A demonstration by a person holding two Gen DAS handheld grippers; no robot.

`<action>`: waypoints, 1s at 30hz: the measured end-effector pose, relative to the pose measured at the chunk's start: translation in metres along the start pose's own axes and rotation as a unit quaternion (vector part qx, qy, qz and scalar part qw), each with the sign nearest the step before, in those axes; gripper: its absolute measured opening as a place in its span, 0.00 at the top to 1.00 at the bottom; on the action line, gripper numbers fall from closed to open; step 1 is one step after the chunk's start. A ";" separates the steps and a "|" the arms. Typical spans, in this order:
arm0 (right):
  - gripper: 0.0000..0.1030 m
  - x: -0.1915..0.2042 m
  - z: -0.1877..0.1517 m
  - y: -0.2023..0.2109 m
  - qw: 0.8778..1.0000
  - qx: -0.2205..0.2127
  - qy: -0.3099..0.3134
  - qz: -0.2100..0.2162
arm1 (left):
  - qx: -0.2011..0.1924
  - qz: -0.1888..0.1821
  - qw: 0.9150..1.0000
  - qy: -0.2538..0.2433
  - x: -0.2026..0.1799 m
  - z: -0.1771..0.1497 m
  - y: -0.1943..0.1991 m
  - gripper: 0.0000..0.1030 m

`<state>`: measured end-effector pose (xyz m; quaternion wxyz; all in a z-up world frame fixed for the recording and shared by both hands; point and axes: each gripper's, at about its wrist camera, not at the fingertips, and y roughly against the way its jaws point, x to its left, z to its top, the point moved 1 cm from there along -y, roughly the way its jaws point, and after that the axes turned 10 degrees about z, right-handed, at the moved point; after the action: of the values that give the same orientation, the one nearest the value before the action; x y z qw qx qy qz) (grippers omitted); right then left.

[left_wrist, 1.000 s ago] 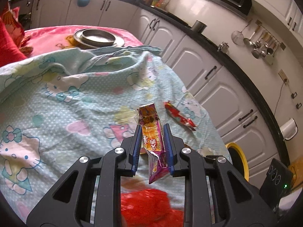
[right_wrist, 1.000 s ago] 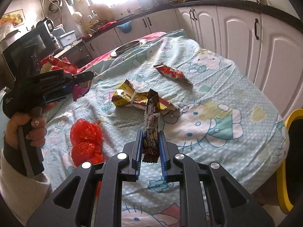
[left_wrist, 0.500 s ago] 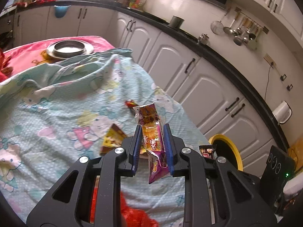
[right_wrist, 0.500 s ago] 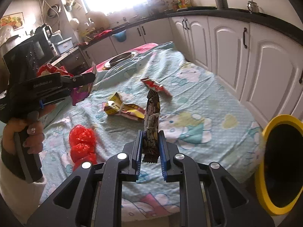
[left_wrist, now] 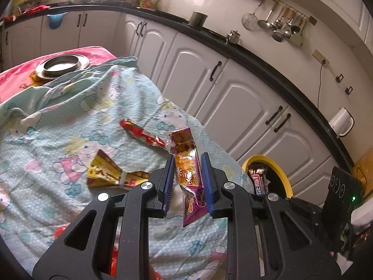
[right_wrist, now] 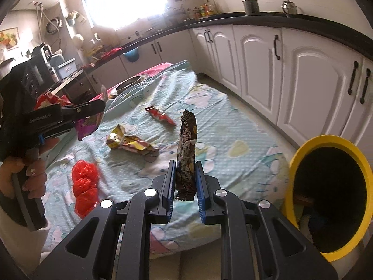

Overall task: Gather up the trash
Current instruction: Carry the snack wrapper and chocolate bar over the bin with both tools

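My left gripper (left_wrist: 187,182) is shut on a purple and orange snack packet (left_wrist: 186,163), held above the table's right end. My right gripper (right_wrist: 185,182) is shut on a dark brown chocolate-bar wrapper (right_wrist: 186,149), held upright off the table's edge, left of the yellow-rimmed bin (right_wrist: 326,177). The bin (left_wrist: 283,177) and brown wrapper (left_wrist: 257,178) also show in the left wrist view. On the cloth lie a red wrapper (left_wrist: 142,133), a yellow wrapper (left_wrist: 109,172) and a red mesh bag (right_wrist: 84,186).
The table (right_wrist: 233,140) has a light blue cartoon cloth over a pink one. A steel plate (left_wrist: 61,65) sits at its far end. White cabinets (left_wrist: 233,98) under a black counter run along the right, close to the table.
Both grippers have swung right, away from the table and toward the bin, each still holding its wrapper. The bin's opening now fills the right side of the right wrist view.
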<state>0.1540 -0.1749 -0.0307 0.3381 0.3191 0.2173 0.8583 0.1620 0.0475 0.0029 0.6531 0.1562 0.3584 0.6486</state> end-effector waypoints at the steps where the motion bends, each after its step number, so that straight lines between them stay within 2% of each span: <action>1: 0.84 -0.003 0.000 0.002 1.000 -0.002 -0.003 -0.002 | 0.000 -0.001 1.000 -0.003 -0.004 -0.001 -0.001 0.84; 30: 0.84 -0.100 -0.009 0.074 0.990 -0.069 -0.099 -0.069 | 0.031 -0.053 0.995 -0.079 -0.107 -0.030 -0.035 0.84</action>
<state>0.1716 -0.2984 -0.0340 0.4378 0.3625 0.1445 0.8100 0.1782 -0.0668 -0.0131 0.7072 0.2080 0.3337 0.5876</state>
